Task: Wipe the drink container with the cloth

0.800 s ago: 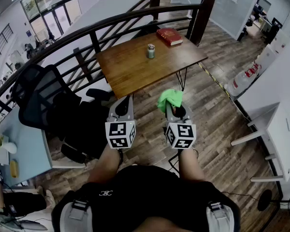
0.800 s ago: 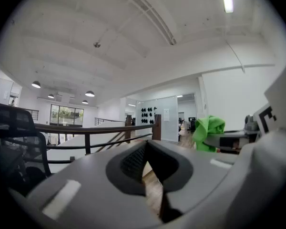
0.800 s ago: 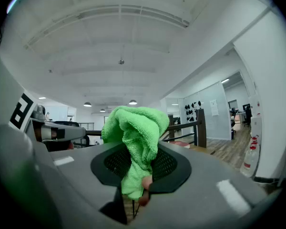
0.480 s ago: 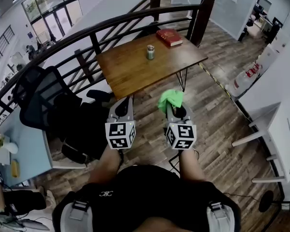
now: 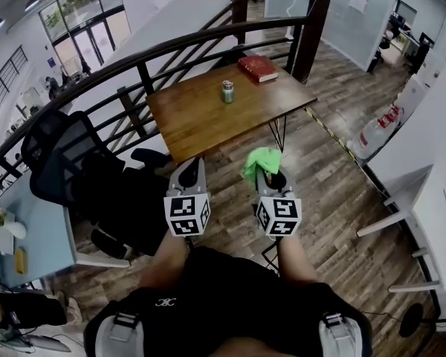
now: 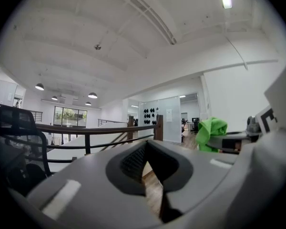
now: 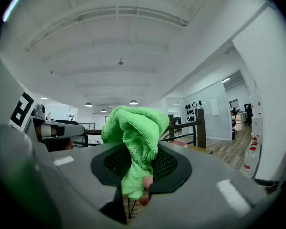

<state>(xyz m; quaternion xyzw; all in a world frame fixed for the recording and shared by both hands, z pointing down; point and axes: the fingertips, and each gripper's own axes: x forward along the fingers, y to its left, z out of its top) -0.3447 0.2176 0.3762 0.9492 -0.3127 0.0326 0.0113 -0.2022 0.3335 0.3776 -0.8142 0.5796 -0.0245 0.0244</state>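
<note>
The drink container (image 5: 227, 91), a small metal can, stands upright on the wooden table (image 5: 201, 121), well ahead of both grippers. A bright green cloth (image 5: 261, 160) hangs bunched from my right gripper (image 5: 264, 171), which is shut on it; in the right gripper view the cloth (image 7: 133, 137) fills the gap at the right gripper (image 7: 136, 191). Level with it and to its left, my left gripper (image 5: 191, 171) is held shut and holds nothing. In the left gripper view, the left gripper (image 6: 151, 173) has its jaws together, and the cloth (image 6: 210, 132) shows at the right.
A red book (image 5: 258, 68) lies at the table's far end. A dark curved railing (image 5: 134, 65) runs behind the table. A black office chair (image 5: 67, 162) stands at the left, white desks (image 5: 424, 199) at the right. Wooden floor lies between me and the table.
The whole head view has slid down a little. Both grippers keep their places side by side, and the cloth stays in the right one.
</note>
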